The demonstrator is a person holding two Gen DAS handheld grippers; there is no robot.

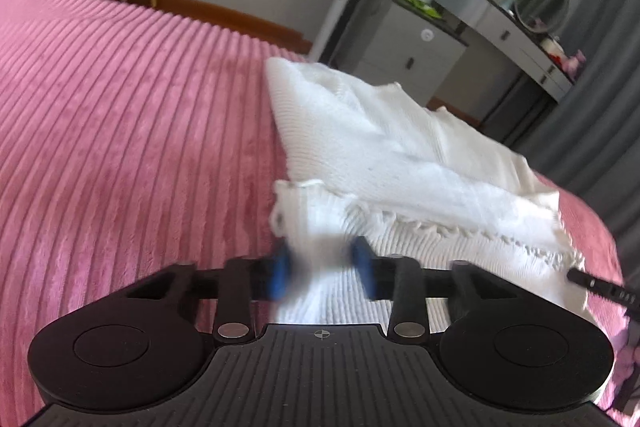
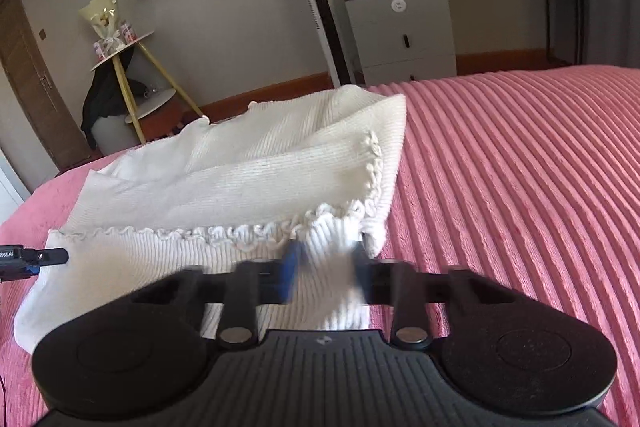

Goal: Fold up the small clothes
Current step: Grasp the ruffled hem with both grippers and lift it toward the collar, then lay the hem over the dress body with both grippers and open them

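Garment point(image 1: 384, 155) white, half-folded on pink bed point(image 1: 120, 115). Left tongs point(image 1: 322, 273) and right tongs point(image 2: 326, 273) each narrowly apart astride near corner cloth; clamping uncertain. Advice: pinch both corners evenly, keep frilled hem point(image 2: 224, 231) aligned.
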